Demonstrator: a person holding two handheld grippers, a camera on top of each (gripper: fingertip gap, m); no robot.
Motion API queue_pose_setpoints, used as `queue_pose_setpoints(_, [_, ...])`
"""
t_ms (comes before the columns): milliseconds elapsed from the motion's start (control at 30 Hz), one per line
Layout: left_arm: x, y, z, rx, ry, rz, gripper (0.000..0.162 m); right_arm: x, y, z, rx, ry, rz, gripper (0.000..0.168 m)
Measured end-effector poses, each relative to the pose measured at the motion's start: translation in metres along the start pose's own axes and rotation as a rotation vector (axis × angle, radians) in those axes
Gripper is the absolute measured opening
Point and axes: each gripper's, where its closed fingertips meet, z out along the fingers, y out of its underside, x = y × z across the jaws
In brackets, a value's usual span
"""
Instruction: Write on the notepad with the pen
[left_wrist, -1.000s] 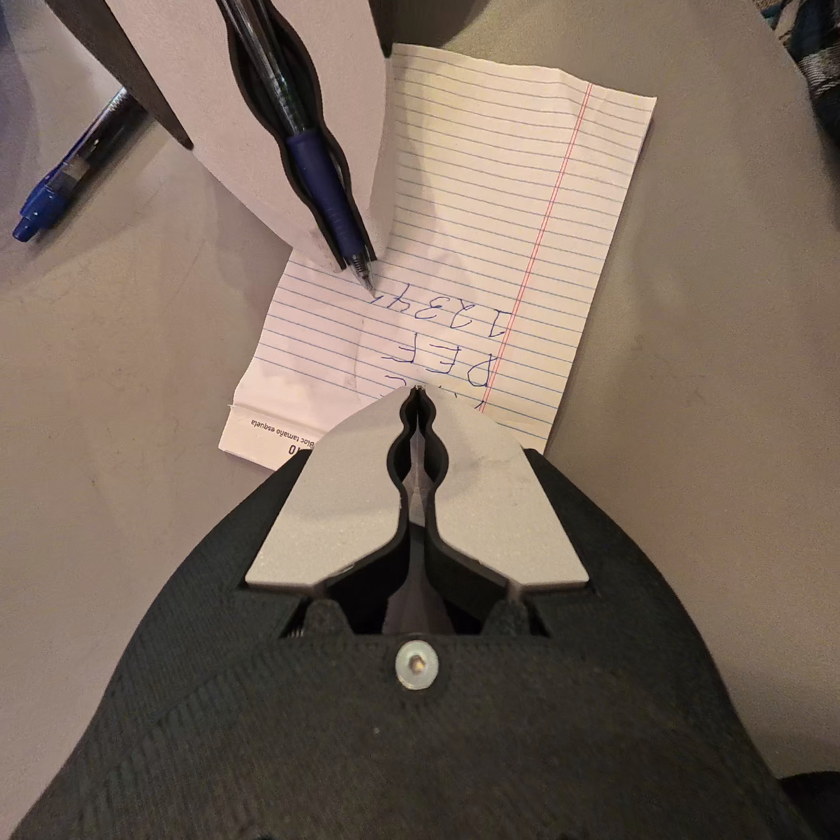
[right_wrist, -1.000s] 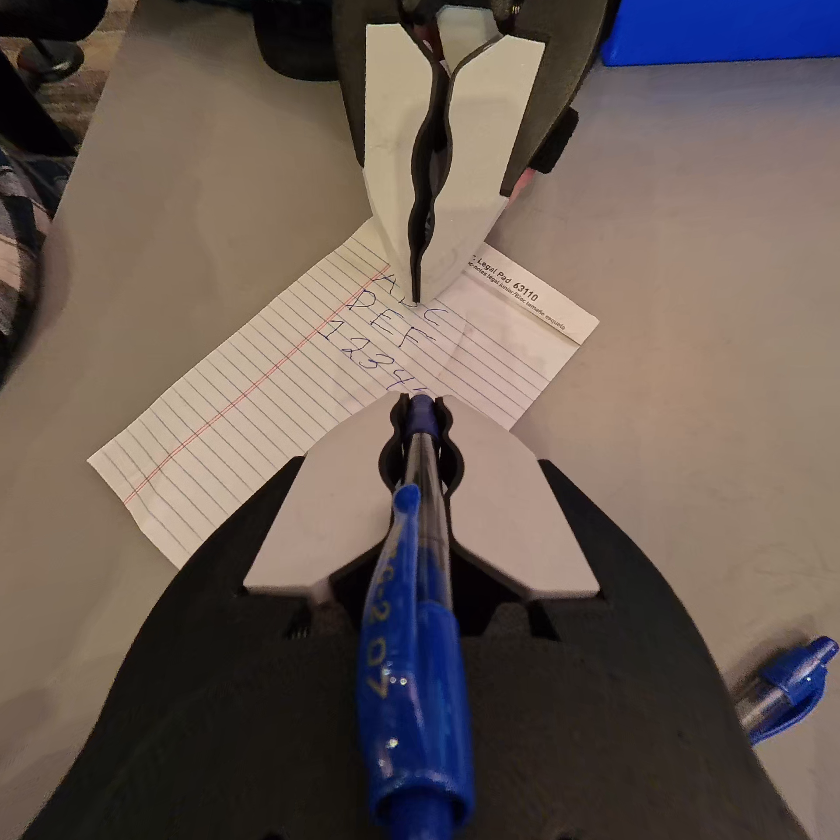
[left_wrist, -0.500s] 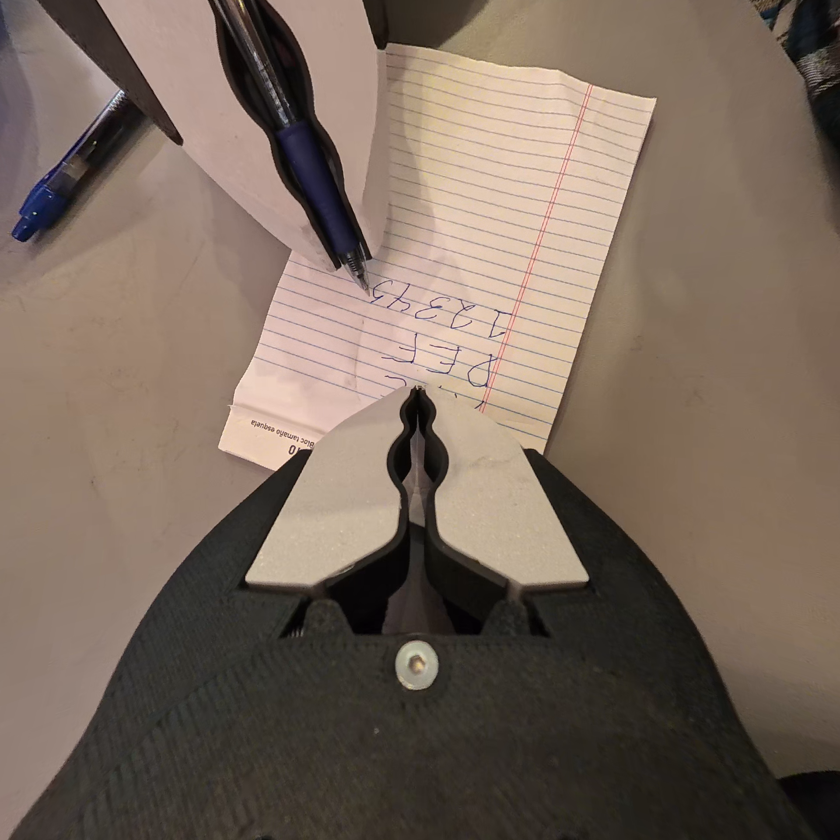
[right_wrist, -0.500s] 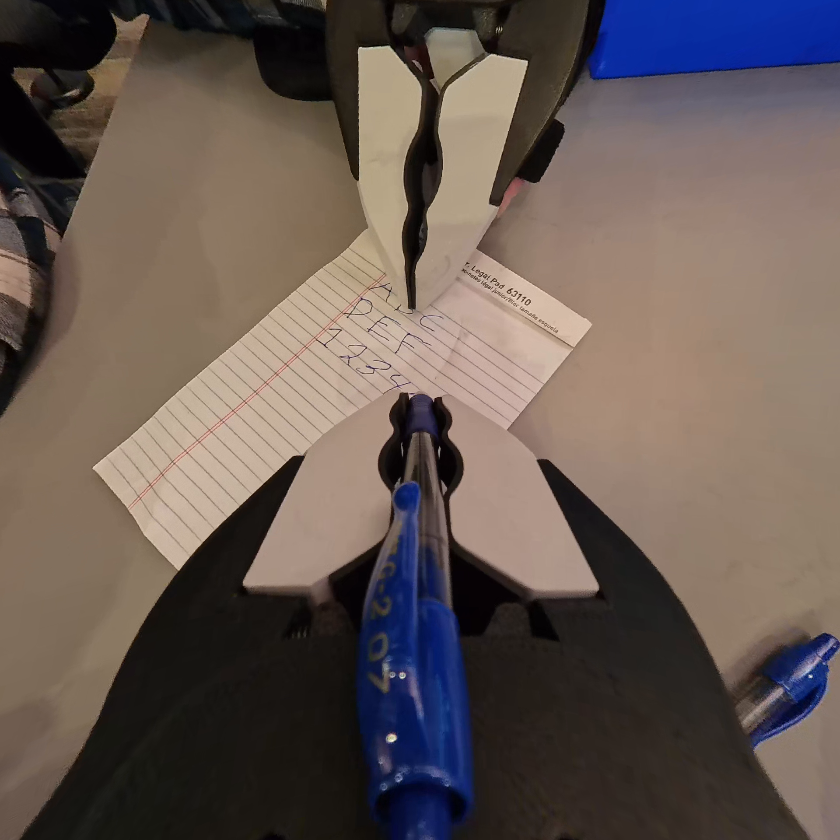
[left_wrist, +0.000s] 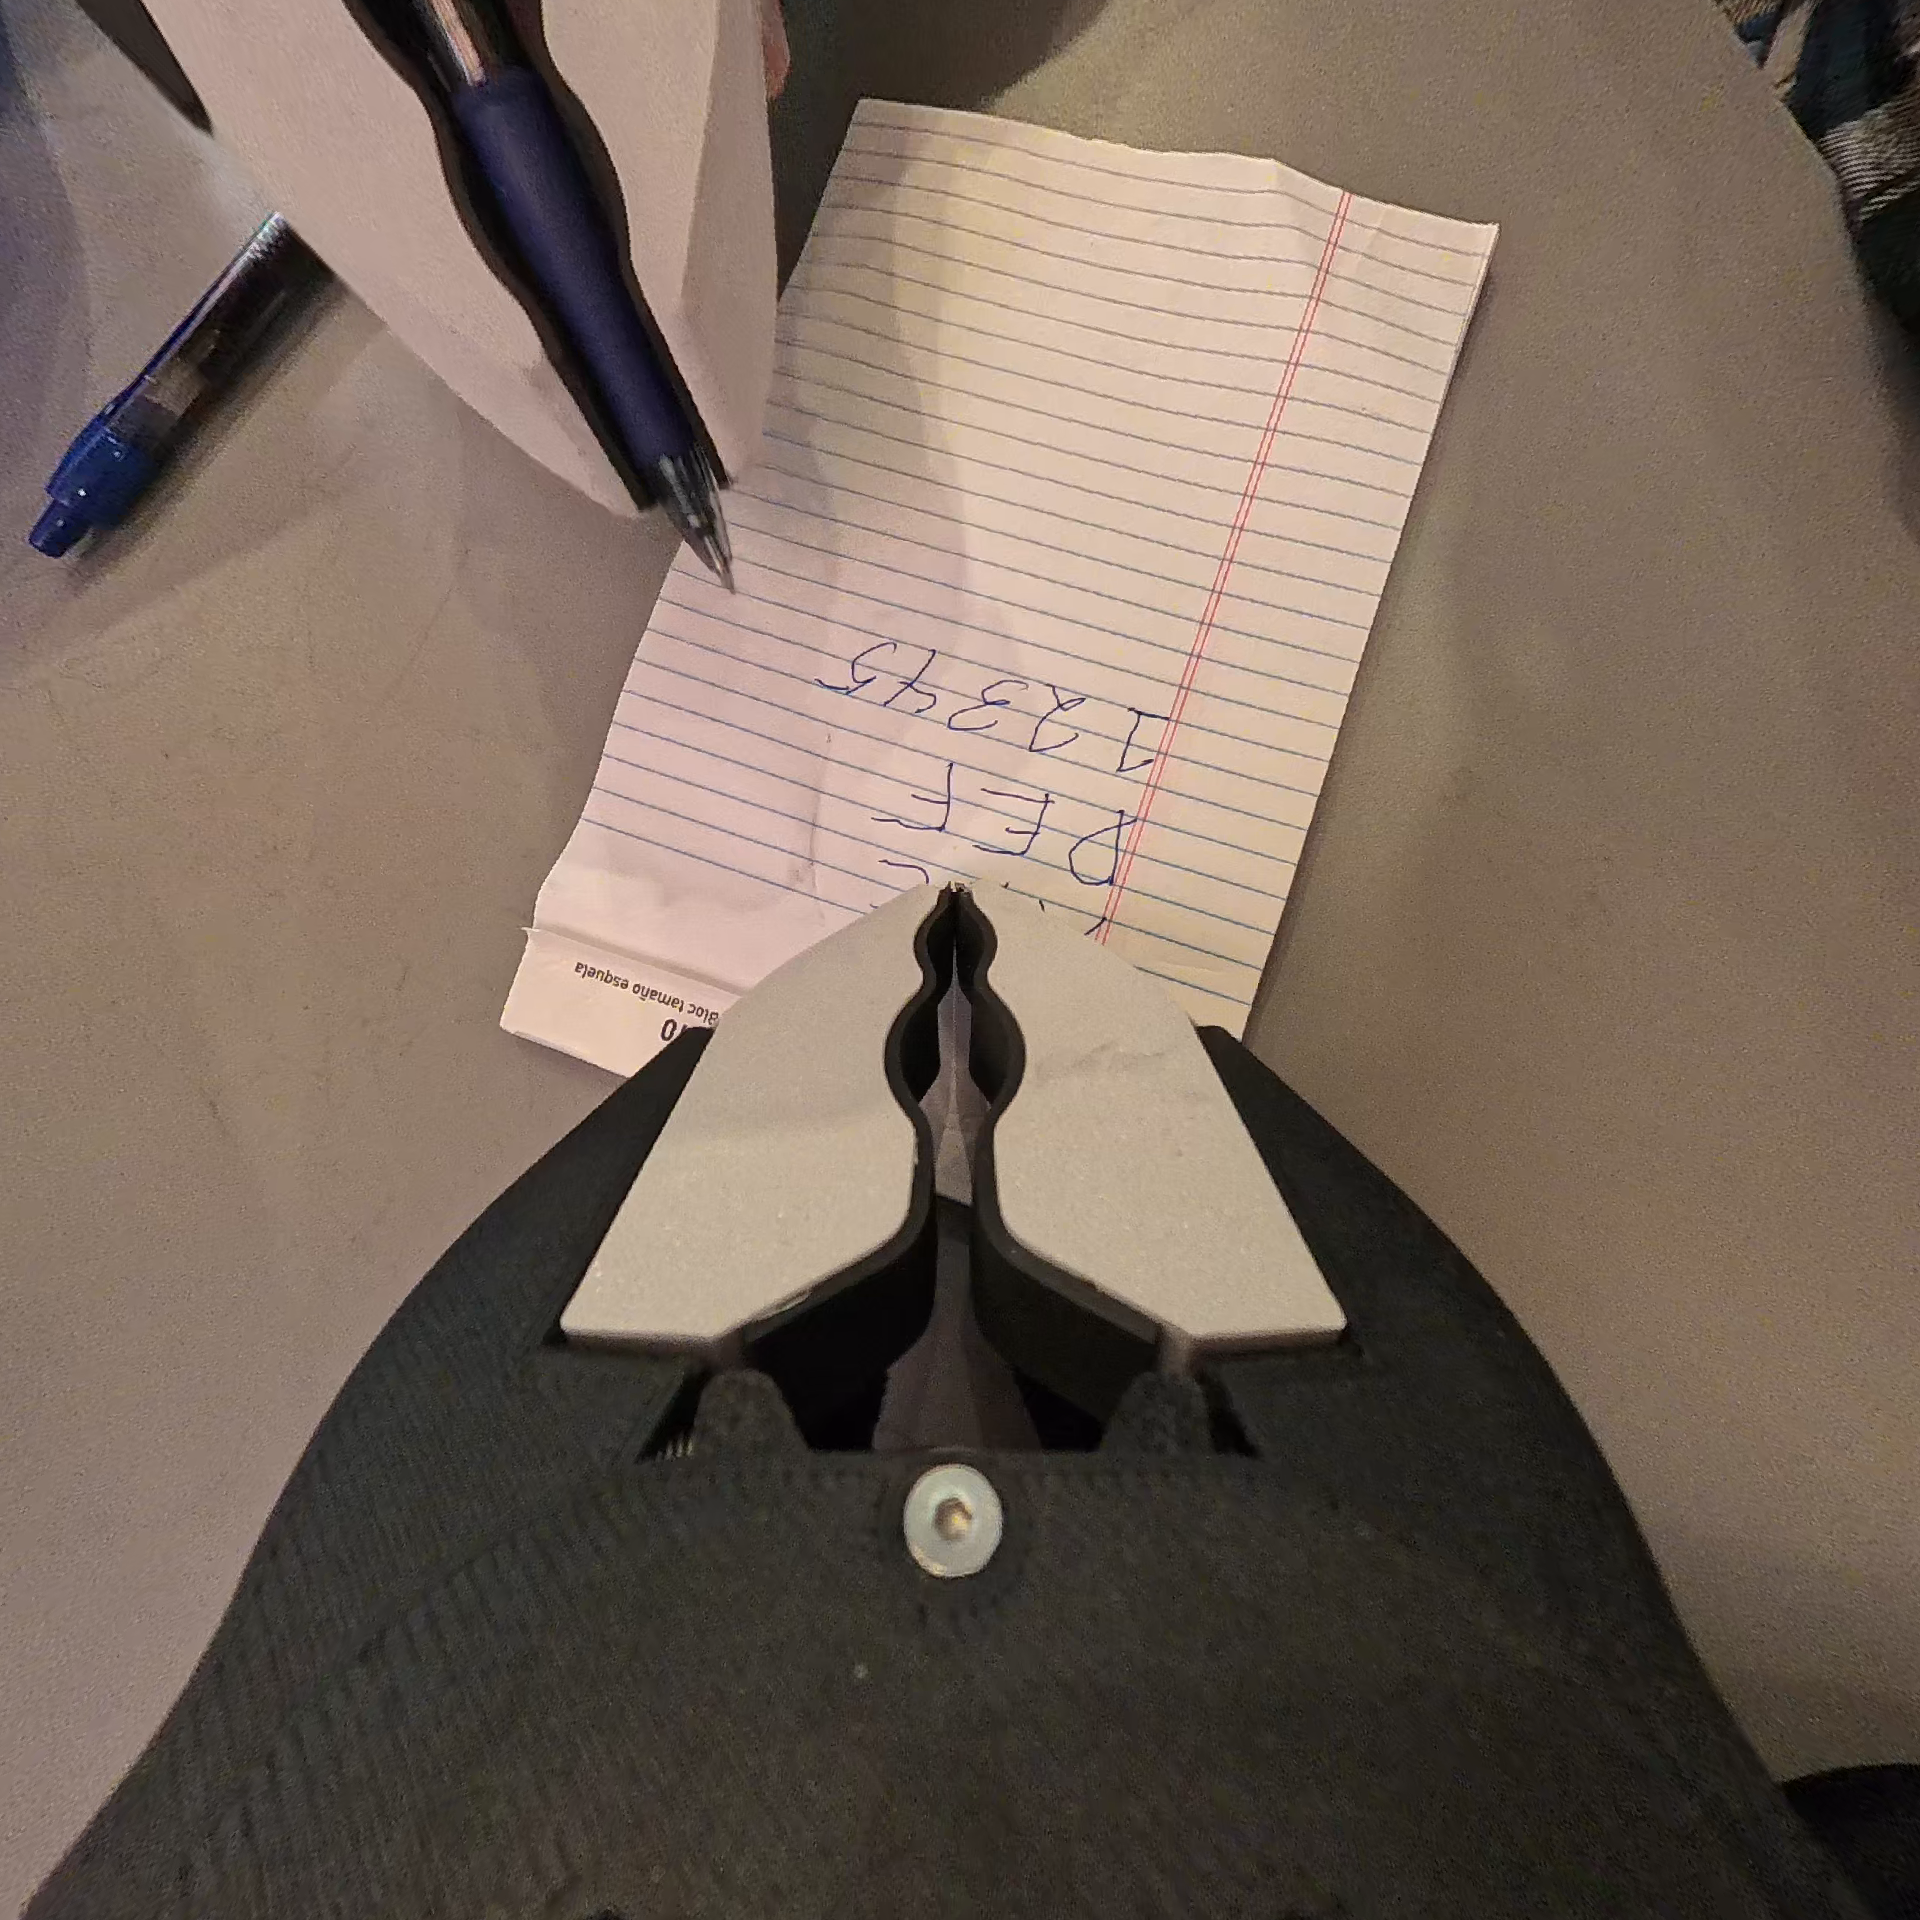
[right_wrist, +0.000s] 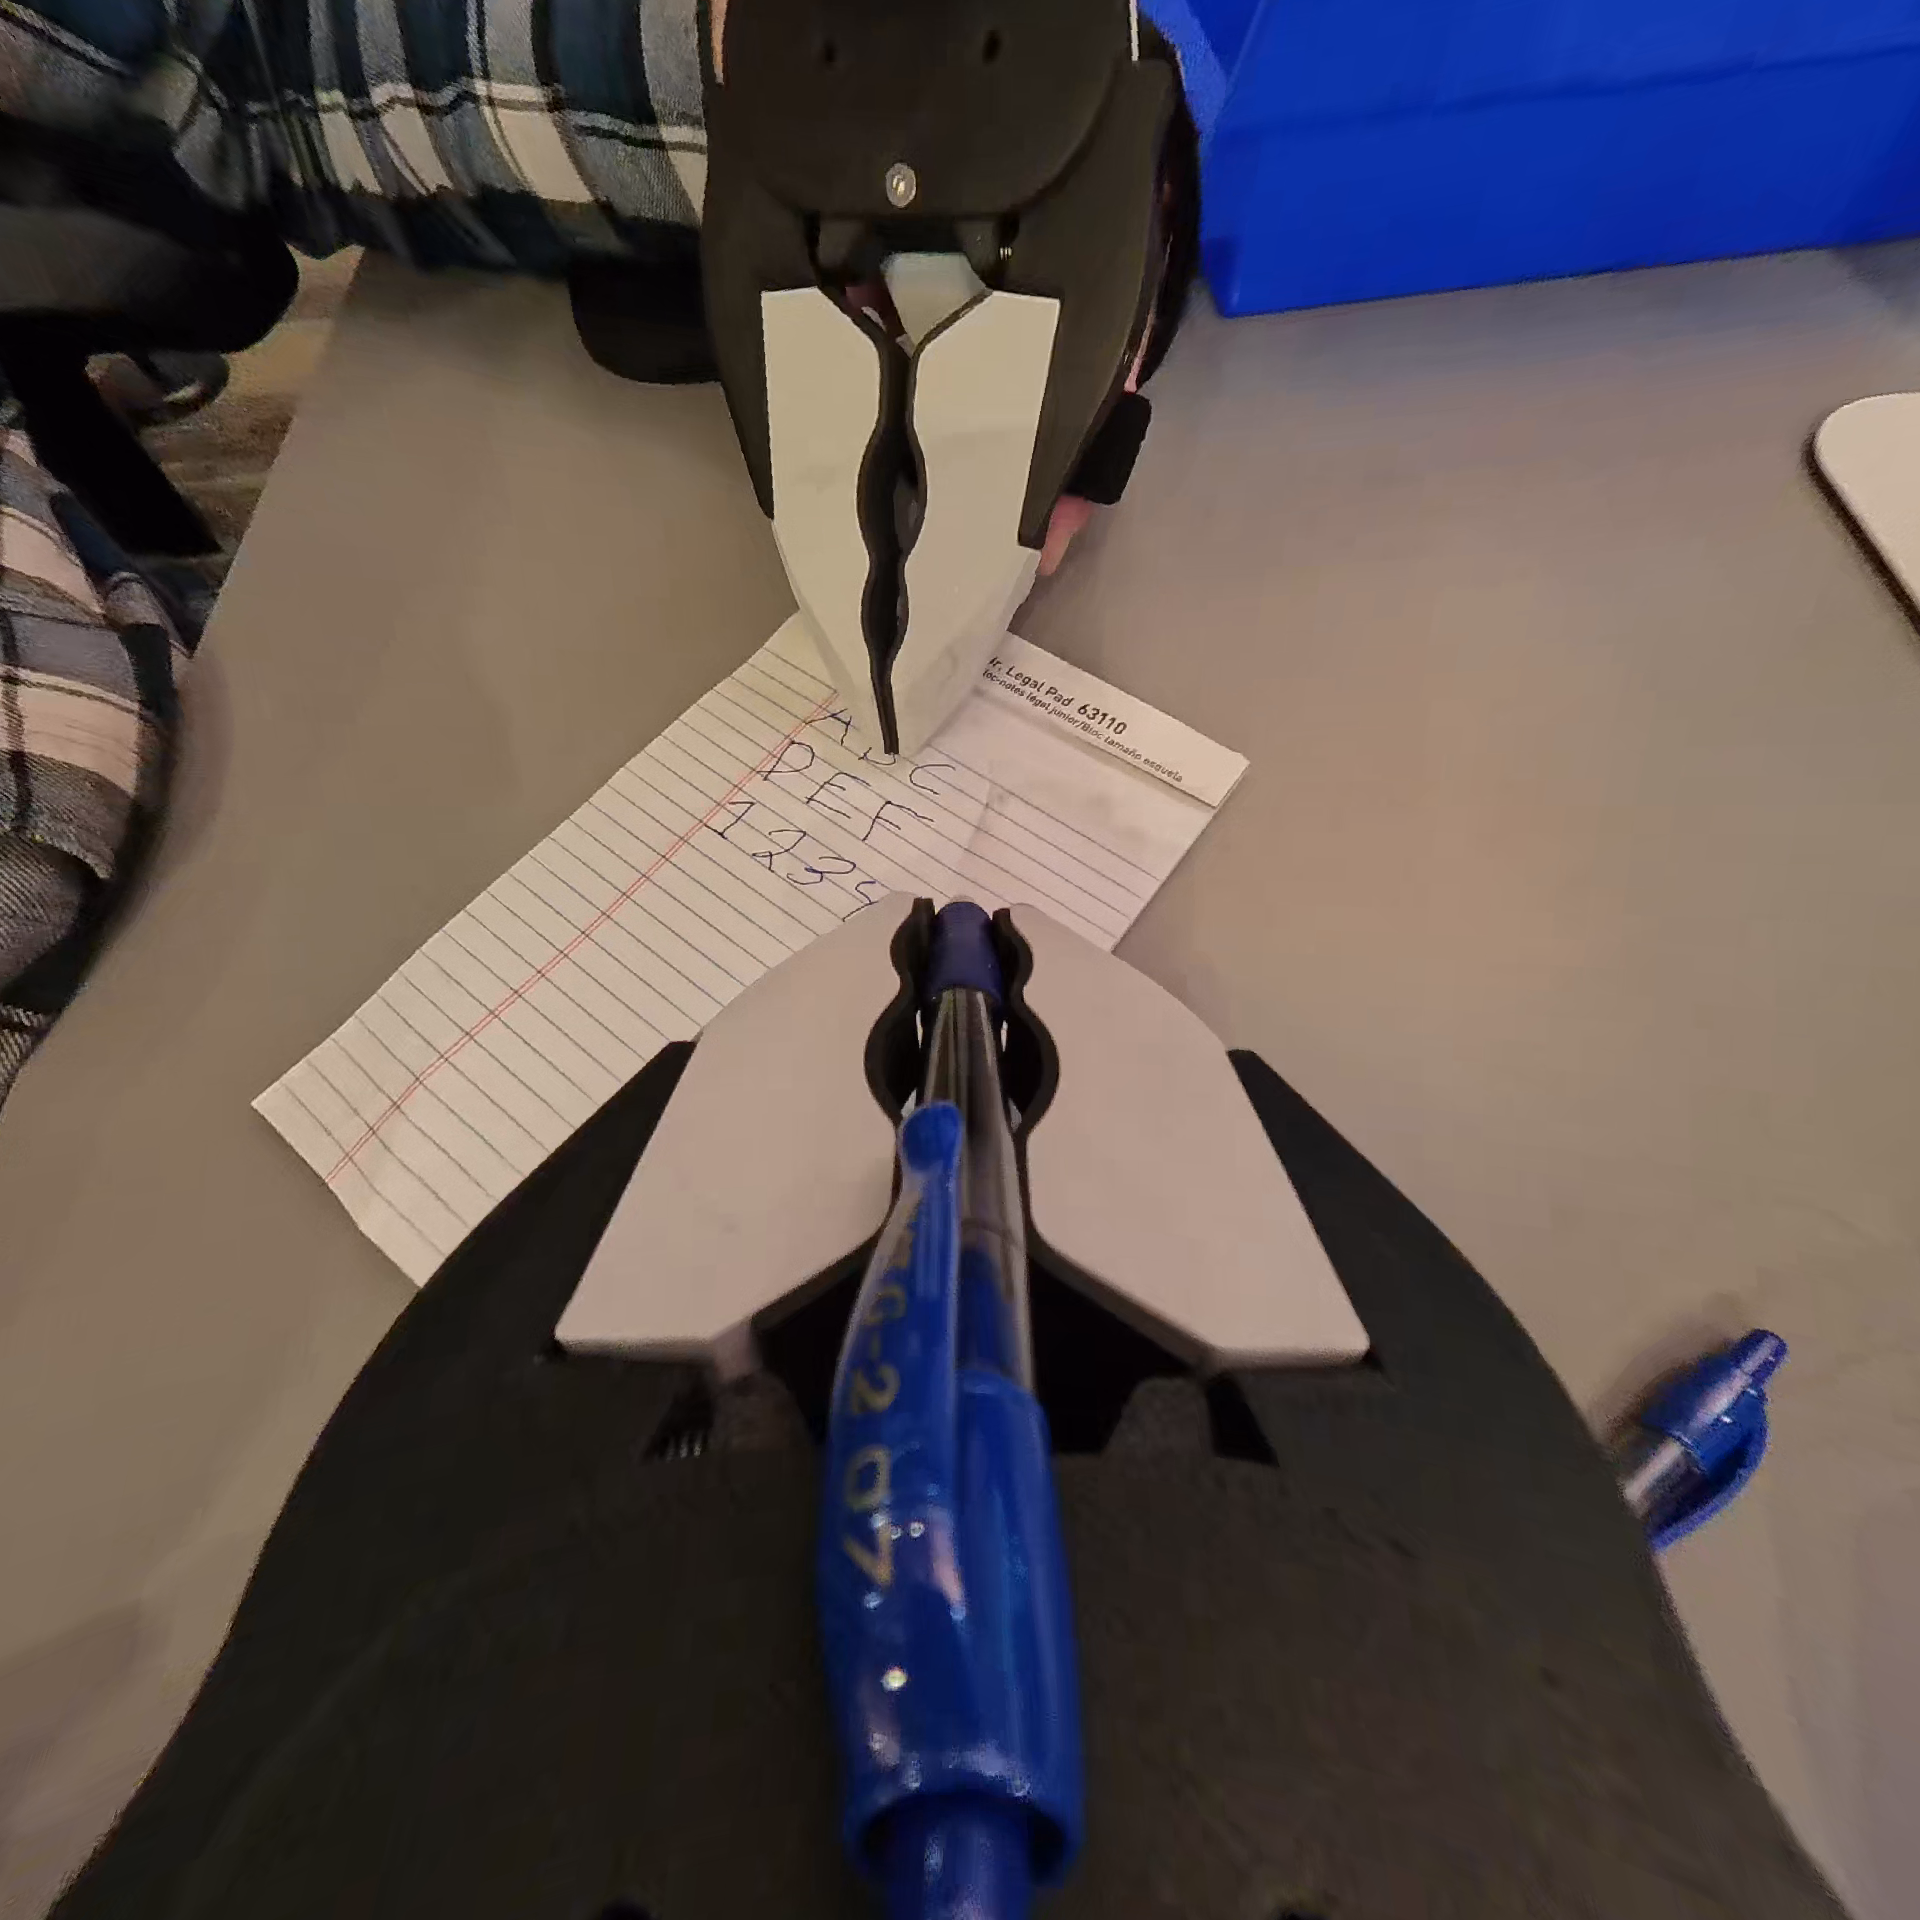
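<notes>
Notepad (left_wrist: 1039, 499) lies flat on the grey table (left_wrist: 312, 831), and your left gripper (left_wrist: 956, 894) presses its closed tips on the top part. Your right gripper (right_wrist: 961, 914) clamps the pen (right_wrist: 956, 1455), whose tip is at the pad's edge; a second pen (left_wrist: 156, 405) lies on the table beside.

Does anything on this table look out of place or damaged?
Yes. A second blue pen lies loose on the table, unused, beside the notepad. The notepad's sheet is creased and slightly wrinkled, and it lies askew to the table edge.
</notes>
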Motion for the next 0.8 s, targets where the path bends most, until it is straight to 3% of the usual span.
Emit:
queue_pose_setpoints(100, [0.001, -0.001, 0.000, -0.006, -0.008, 0.002, 0.002, 0.004, -0.007, -0.010, 0.013, 0.047, -0.008, 0.011])
queue_pose_setpoints(133, [-0.001, -0.002, 0.000, -0.005, -0.023, -0.001, 0.012, 0.006, -0.009, -0.014, 0.012, 0.069, -0.011, 0.011])
queue_pose_setpoints(300, [-0.012, -0.005, -0.001, -0.002, -0.065, -0.017, 0.029, 0.013, -0.029, -0.029, 0.064, 0.166, 0.020, 0.011])
queue_pose_setpoints(500, [-0.043, -0.024, -0.025, 0.074, -0.305, 0.010, 0.065, 0.018, -0.061, -0.033, 0.262, 0.107, 0.193, 0.011])
queue_pose_setpoints(633, [-0.061, -0.045, -0.050, 0.132, -0.518, 0.082, 0.074, 0.019, -0.077, -0.034, 0.334, 0.045, 0.282, 0.011])
queue_pose_setpoints(800, [-0.062, -0.076, -0.078, 0.228, -0.698, 0.181, 0.069, 0.013, -0.102, -0.039, 0.449, -0.075, 0.404, 0.011])
